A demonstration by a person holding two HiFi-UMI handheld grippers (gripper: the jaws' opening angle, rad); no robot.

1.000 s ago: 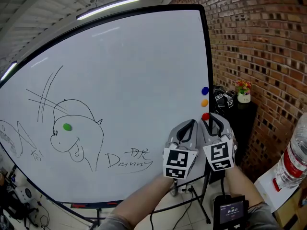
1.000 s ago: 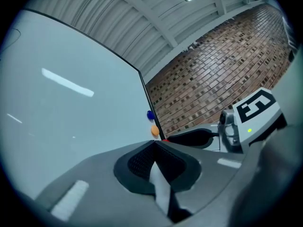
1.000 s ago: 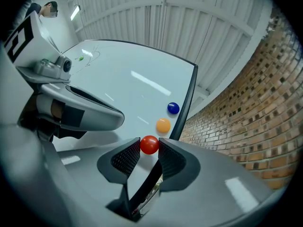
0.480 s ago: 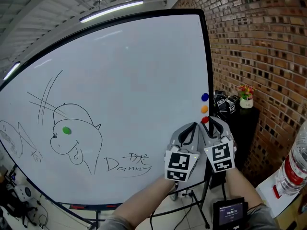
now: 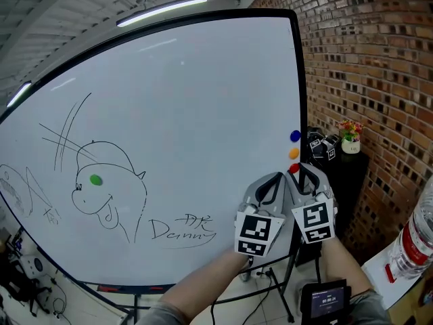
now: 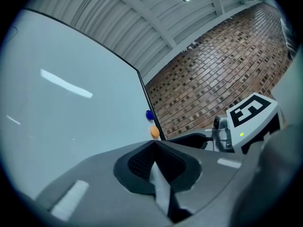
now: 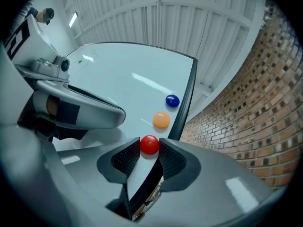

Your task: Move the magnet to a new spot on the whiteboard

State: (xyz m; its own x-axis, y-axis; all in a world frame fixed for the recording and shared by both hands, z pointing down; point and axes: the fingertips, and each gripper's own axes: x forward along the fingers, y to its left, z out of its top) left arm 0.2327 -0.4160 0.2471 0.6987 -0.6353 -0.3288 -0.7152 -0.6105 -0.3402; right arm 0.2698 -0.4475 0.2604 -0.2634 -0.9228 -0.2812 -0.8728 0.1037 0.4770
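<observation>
The red magnet [image 5: 293, 168] [image 7: 149, 144] sits at the whiteboard's [image 5: 189, 114] right edge, lowest of a column under an orange magnet [image 5: 293, 153] [image 7: 161, 120] and a blue magnet [image 5: 295, 136] [image 7: 172, 100]. My right gripper [image 5: 295, 170] [image 7: 149, 148] points at the board with its two pads pressed on either side of the red magnet. Just to its left, my left gripper [image 5: 278, 177] [image 6: 153, 142] is shut with nothing in it, its tip close to the board. A green magnet [image 5: 95, 179] sits on the drawn animal at the far left.
A brick wall [image 5: 379, 59] runs along the right. A black stand [image 5: 345, 175] with a small flower pot [image 5: 350, 141] is behind the board's edge. A water bottle [image 5: 413, 242] stands at lower right. The board's stand legs [image 5: 284, 283] are below my arms.
</observation>
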